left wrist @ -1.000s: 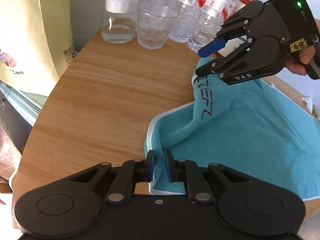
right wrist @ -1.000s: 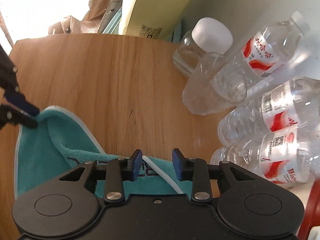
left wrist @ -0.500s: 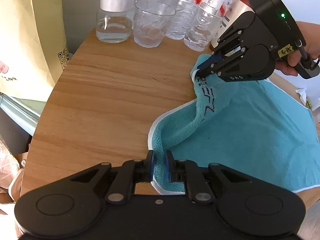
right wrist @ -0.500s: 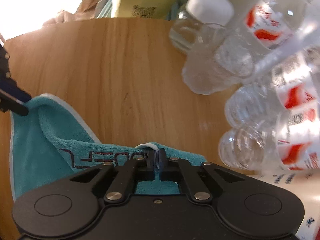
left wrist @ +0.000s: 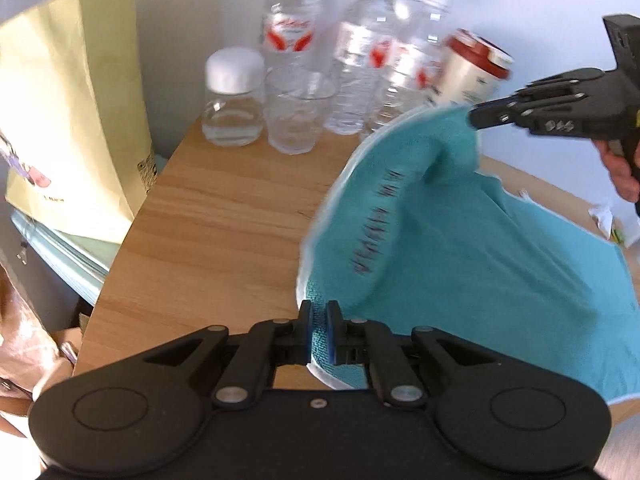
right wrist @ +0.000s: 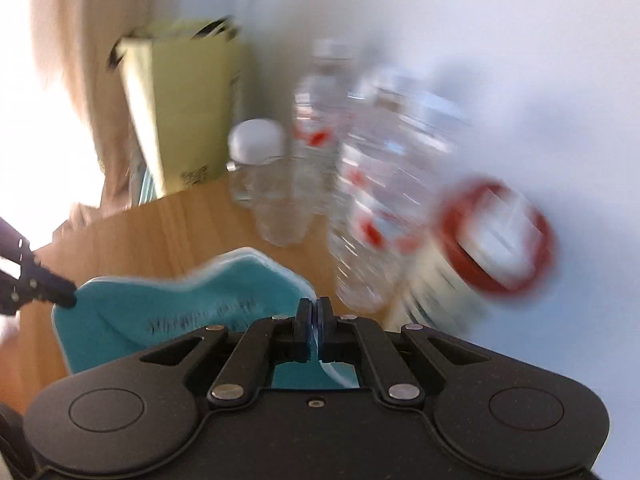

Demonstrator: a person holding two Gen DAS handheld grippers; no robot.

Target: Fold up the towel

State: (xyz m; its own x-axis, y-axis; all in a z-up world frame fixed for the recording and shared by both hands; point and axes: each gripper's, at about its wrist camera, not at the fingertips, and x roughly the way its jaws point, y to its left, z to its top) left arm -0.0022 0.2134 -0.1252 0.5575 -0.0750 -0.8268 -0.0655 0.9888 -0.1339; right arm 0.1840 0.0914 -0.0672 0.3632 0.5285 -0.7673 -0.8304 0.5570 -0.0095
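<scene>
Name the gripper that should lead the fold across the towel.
Right. The right gripper holds its corner of the towel raised off the table; the left gripper pinches its corner low.

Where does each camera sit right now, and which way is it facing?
Left wrist: sits on the left gripper, looks forward across the wooden table at the teal towel and the water bottles; shows its own fingers shut on a towel corner, plus the right gripper and a hand.
Right wrist: sits on the right gripper, looks, blurred, towards the bottles and yellow paper bag; shows its own fingers shut on the towel edge and the left gripper at the left edge.
Shared: towel, table, bottles, bag, red-lidded cup.
</scene>
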